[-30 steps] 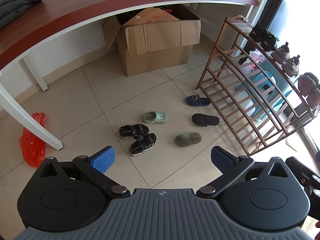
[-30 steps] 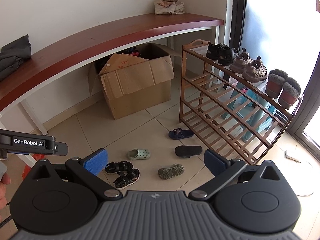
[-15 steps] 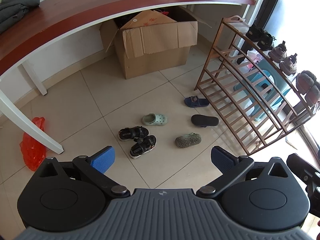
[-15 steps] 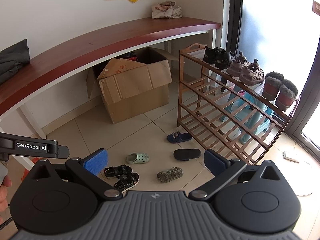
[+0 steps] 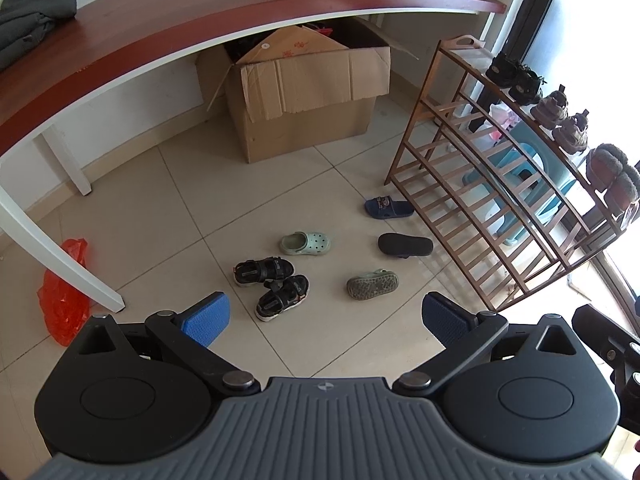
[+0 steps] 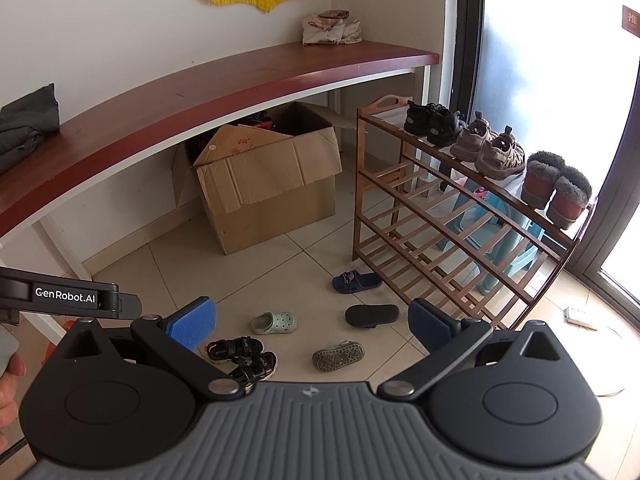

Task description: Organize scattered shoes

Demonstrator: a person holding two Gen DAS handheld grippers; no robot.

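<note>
Several shoes lie scattered on the tiled floor: two black sandals, a pale green clog, an upturned green shoe, a black slipper and a navy slipper. The same shoes show in the right wrist view, such as the clog and black slipper. A wooden shoe rack stands at the right with three pairs on top. My left gripper and right gripper are both open and empty, high above the shoes.
A cardboard box sits under a long red-brown shelf with white legs. A red plastic bag lies at the left. A blue plastic stool stands behind the rack. A glass door is at the right.
Both grippers have risen and tilted up a little, so the shoes sit lower in both views. Nothing on the floor has moved.
</note>
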